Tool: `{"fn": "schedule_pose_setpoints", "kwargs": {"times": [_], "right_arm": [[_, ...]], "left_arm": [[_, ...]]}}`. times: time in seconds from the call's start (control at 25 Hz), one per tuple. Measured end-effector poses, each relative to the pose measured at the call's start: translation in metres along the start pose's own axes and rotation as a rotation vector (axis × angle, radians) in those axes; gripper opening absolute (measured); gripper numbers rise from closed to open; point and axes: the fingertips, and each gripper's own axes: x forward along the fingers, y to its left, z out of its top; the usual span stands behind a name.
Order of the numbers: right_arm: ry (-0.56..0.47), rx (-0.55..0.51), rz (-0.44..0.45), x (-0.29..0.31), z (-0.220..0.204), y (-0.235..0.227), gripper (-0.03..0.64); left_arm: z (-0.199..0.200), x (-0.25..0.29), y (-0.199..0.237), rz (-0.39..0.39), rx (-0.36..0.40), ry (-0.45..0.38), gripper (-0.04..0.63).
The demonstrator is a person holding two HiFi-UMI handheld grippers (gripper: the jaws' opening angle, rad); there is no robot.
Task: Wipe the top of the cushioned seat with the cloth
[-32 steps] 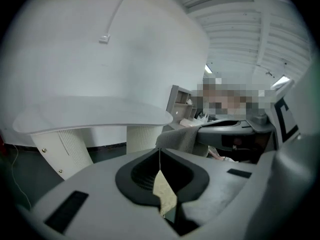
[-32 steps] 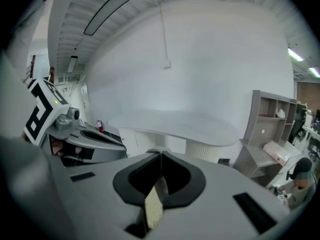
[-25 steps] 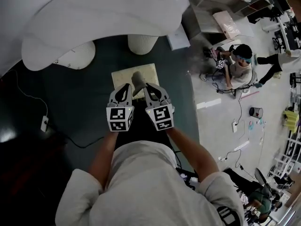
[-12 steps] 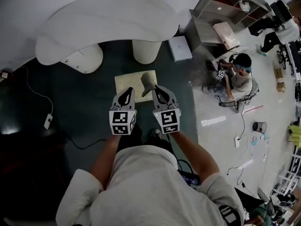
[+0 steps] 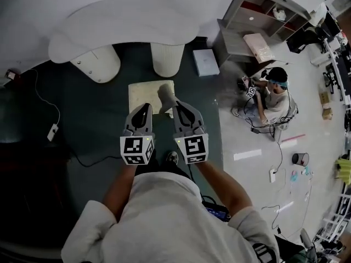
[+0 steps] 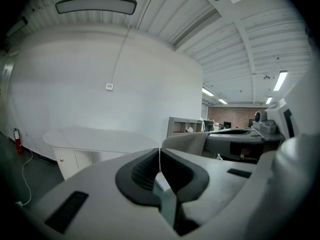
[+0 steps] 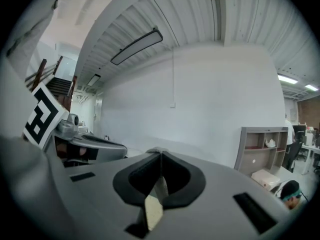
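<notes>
The cushioned seat (image 5: 141, 96) is a cream square pad low on the dark floor, ahead of both grippers. A grey cloth (image 5: 166, 93) hangs in a bunch over the seat's right part, and my right gripper (image 5: 176, 105) is shut on its upper end. From the left gripper view the cloth (image 6: 192, 143) drapes off the right gripper. My left gripper (image 5: 143, 108) is beside it to the left, jaws shut (image 6: 159, 151) with nothing held. In the right gripper view the jaws (image 7: 160, 154) meet on a small fold of cloth, and the cream seat (image 7: 153, 211) shows below them.
A curved white counter (image 5: 126, 21) on round pedestals (image 5: 167, 58) stands beyond the seat. A pale box (image 5: 205, 62) and a grey shelf unit (image 5: 258, 23) are to the right. A person (image 5: 272, 95) sits on the light floor. A cable and power strip (image 5: 53, 131) lie left.
Both grippers have risen together and drawn back toward my body. The cloth has come up with the right gripper, and the seat now looks smaller and farther below.
</notes>
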Motion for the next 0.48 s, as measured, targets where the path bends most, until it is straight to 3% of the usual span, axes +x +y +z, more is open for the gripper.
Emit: {"fn": "schedule_pose_setpoints", "kwargs": {"times": [0.28,0.48], "right_arm": [[0.023,0.029,0.000,-0.052,-0.012,0.005,0.014],[0.034,0.041,0.006,-0.063,-0.018,0.017,0.014]], "left_arm": [[-0.007,-0.052,-0.019,0.045,0.008,0.001,0.021],[-0.011,-0.064,-0.021,0.034,0.033,0.019,0.021]]}}
